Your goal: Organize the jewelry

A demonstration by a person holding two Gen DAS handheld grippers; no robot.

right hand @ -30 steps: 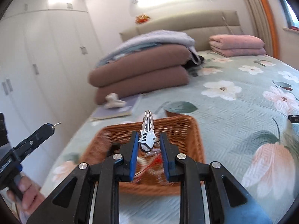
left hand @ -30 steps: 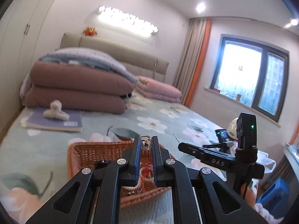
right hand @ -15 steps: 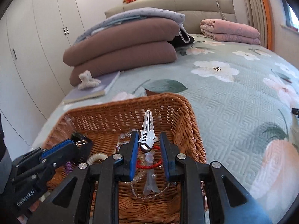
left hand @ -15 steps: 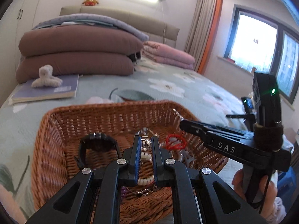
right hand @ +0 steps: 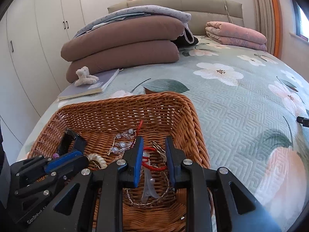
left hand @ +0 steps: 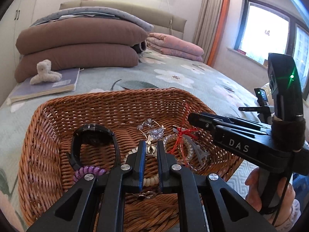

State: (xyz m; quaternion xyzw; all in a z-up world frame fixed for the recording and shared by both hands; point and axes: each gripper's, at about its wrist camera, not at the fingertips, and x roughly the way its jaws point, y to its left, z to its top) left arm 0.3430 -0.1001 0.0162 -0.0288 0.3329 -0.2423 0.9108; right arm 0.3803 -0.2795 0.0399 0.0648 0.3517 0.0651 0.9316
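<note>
Behind left hand-held gripper (left hand: 151,147), half-hidden small metal piece (left hand: 151,150)

A rough woven wicker basket (right hand: 123,110) lies beneath the matt black plastic gripper (right hand: 153,143). Beyond it spreads a quilted cloth bedspread (right hand: 231,104).

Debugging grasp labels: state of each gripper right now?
Left gripper: shut on a small silver charm.
Right gripper: jaws apart, hair clip between them; grip cannot be told.
</note>
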